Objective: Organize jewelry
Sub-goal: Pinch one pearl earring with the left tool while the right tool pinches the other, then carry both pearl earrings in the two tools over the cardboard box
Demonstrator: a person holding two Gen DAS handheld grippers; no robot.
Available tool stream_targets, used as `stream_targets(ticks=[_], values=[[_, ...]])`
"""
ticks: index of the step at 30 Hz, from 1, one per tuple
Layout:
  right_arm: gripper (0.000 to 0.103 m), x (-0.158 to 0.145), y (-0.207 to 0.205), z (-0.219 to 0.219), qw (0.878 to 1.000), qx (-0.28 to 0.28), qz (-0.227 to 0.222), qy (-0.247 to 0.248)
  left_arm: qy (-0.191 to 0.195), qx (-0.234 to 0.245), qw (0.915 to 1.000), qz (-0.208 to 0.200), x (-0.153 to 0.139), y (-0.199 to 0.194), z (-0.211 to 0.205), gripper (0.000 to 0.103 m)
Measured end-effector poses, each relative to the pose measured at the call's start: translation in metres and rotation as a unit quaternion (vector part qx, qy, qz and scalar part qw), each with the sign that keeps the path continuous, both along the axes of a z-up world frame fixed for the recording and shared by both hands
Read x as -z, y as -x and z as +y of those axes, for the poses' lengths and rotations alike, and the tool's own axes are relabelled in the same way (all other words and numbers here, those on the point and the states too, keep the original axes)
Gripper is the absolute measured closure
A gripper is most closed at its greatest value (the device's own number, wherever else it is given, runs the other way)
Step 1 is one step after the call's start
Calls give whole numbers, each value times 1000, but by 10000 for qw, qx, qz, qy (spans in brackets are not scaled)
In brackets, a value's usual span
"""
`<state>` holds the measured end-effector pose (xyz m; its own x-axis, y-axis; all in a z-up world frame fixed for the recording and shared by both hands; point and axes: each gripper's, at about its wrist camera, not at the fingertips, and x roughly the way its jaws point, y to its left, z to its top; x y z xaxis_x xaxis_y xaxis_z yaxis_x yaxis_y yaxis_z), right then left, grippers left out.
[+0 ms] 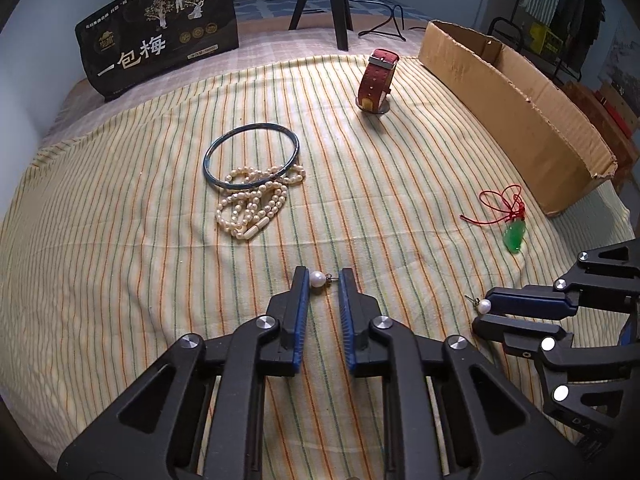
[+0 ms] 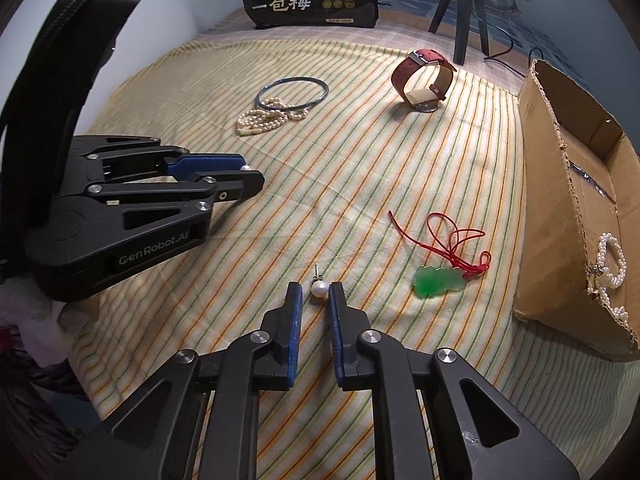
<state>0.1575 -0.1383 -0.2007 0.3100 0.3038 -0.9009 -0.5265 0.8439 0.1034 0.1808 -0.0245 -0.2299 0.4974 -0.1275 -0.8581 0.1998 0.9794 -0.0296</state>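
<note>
My left gripper point(image 1: 323, 276) is shut on a pearl stud earring point(image 1: 318, 279), low over the striped cloth point(image 1: 120, 280); the right wrist view shows that pearl point(image 2: 245, 168) pinched at its tips point(image 2: 250, 172). My right gripper point(image 2: 315, 291) is shut on a second pearl earring point(image 2: 320, 290) with its post pointing away; in the left wrist view it point(image 1: 485, 309) is at the right. A green jade pendant on red cord point(image 2: 440, 282) lies right of it. Farther off are a blue bangle point(image 1: 251, 156) over a pearl necklace point(image 1: 256, 204) and a red watch point(image 1: 378, 80).
An open cardboard box point(image 2: 560, 200) stands along the right edge, with a pearl bracelet point(image 2: 612, 260) inside. A black printed bag point(image 1: 160, 36) and tripod legs point(image 1: 340, 8) stand at the far side. A cable point(image 1: 384, 20) trails behind the tripod.
</note>
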Motion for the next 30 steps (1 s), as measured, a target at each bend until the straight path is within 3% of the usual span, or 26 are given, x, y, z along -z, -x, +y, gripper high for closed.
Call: stream_targets(ticks=[14,30], values=[[96,-7,-1,1,9999,-61,-90,-70,134,-139,9998,-59,-6,1,11,94],[96,-48,-7,-20,9976,255,-538,-350,532,-263,9972,-458,-59,-1,13,94]])
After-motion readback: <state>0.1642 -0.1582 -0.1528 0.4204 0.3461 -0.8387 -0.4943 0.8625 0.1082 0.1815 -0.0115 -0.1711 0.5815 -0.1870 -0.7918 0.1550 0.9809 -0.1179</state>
